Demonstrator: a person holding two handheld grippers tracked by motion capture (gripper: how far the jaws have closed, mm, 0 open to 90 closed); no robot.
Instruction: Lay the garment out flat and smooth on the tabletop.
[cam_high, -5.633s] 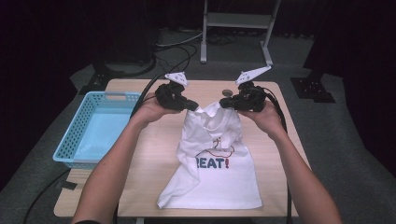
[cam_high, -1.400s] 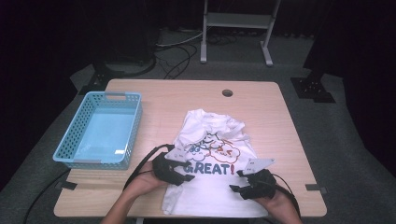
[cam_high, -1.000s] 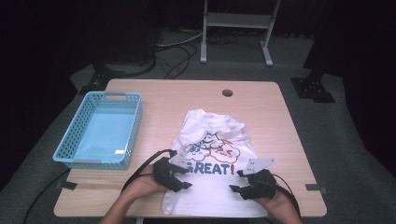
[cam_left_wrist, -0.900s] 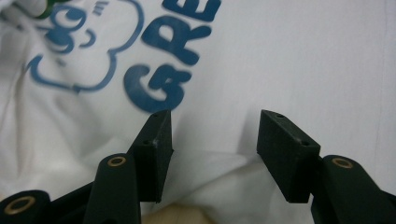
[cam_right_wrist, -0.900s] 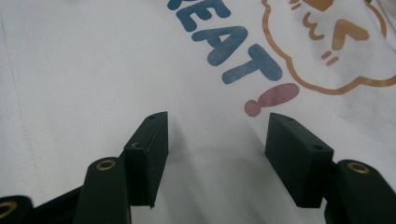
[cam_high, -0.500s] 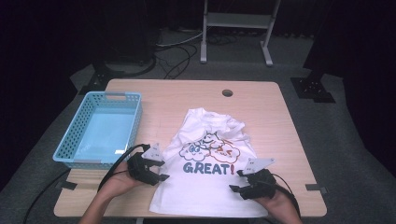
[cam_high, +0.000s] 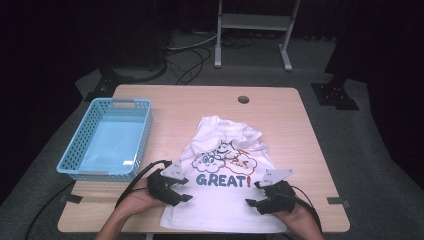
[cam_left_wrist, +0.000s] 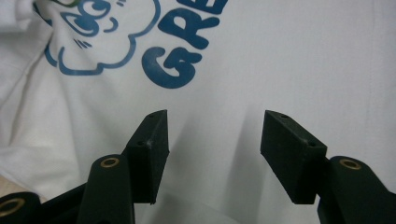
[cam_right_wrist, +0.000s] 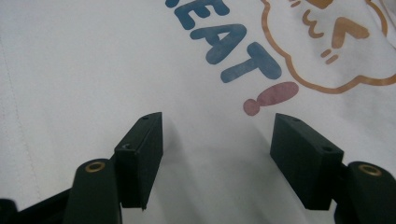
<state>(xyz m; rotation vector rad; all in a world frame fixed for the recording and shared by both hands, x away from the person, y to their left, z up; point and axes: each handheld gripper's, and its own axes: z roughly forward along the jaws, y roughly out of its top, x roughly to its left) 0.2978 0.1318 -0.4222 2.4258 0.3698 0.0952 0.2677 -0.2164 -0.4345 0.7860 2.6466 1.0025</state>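
White T-shirt (cam_high: 225, 175) spread flat on table (cam_high: 300, 120), print side up, "GREAT!" lettering facing near edge, collar toward far side. Left gripper (cam_high: 186, 197) at shirt's near-left edge, jaws spread, just been opening, nothing pinched; plain fabric beneath in left gripper view (cam_left_wrist: 212, 135). Right gripper (cam_high: 251, 201) over near-right hem, jaws spread, just been opening, nothing between; cloth below in right gripper view (cam_right_wrist: 217, 140). Blue plastic basket (cam_high: 80, 150) on table's left, well apart from shirt.

A dark studio-like lab: black curtains (cam_high: 75, 40), floor cables (cam_high: 190, 55), metal stand (cam_high: 255, 25).
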